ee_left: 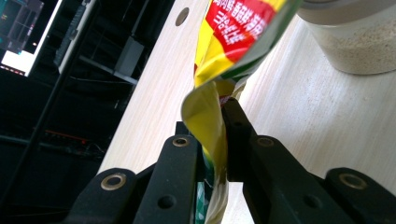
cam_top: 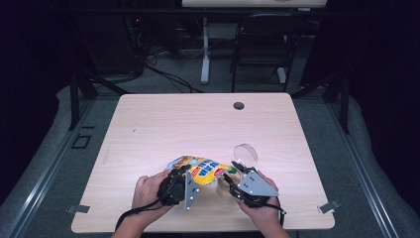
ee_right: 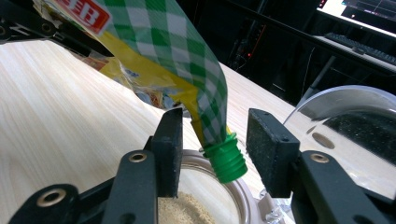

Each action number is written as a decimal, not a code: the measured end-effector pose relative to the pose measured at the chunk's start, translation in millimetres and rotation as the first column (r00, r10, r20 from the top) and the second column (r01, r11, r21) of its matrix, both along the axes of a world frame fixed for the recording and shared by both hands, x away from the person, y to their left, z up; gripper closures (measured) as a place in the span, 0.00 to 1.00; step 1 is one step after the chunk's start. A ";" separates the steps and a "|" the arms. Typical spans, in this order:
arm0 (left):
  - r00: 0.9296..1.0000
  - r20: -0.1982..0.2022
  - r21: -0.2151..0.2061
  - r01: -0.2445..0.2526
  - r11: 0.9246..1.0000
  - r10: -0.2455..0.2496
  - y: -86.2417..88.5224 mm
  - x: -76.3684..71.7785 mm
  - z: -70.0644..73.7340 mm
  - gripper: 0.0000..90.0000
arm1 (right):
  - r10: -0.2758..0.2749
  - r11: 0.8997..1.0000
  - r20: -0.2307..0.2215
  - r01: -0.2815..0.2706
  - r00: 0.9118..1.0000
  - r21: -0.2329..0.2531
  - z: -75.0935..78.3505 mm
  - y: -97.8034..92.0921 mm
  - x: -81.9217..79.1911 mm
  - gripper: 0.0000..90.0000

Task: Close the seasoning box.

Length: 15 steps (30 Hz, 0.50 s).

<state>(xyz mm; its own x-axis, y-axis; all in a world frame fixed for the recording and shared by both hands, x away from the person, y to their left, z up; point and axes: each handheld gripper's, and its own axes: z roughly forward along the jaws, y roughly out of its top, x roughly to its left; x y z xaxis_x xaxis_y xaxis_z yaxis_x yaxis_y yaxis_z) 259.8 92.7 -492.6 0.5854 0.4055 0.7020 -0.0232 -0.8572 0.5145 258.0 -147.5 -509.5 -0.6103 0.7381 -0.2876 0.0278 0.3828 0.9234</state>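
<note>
Pouch [ee_right: 187, 60] hangs tilted over the open jar [ee_right: 205, 205], green spout [ee_right: 226, 161] just above the powder. Left gripper [ee_left: 212, 140] clamps the pouch's bottom seam; right gripper [ee_right: 212, 135] stands open around the spout. Keep spout centred inside the rim, raise the tail slowly.

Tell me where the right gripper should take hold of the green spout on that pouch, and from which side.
Grip the ribbed green spout across its sides. The right gripper already straddles it with jaws open, so closing there looks best; the pouch above is soft film.
</note>
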 end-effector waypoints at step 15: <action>0.997 -0.077 -0.102 -0.020 0.995 0.012 14.8 7.0 -2.5 0.95 | -0.014 0.999 0.008 0.014 1.000 0.051 1.7 -6.0 -0.3 0.58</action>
